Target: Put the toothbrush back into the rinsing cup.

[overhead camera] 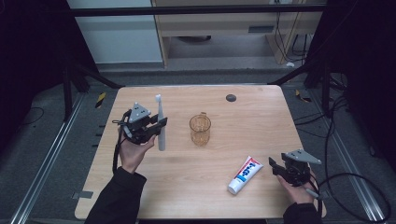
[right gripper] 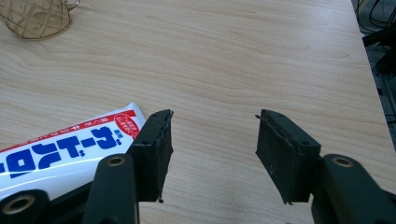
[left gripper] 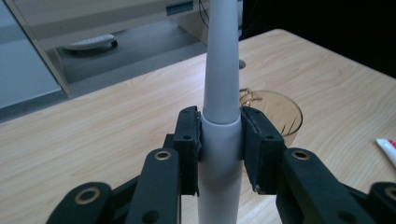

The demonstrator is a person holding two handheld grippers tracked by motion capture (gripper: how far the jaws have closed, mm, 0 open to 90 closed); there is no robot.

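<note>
at frame left, left claw (overhead camera: 161,125): pinched toothbrush (overhead camera: 160,122) upright
right claw (overhead camera: 274,166): spread, empty
left undone: toothpaste (overhead camera: 244,174), cup (overhead camera: 200,129) untouched on desk (overhead camera: 261,116)

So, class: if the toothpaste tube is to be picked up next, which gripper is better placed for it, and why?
The right gripper. Its jaws are open and empty, right beside the toothpaste tube lying on the table. The left gripper is farther off and already shut on the toothbrush.
</note>
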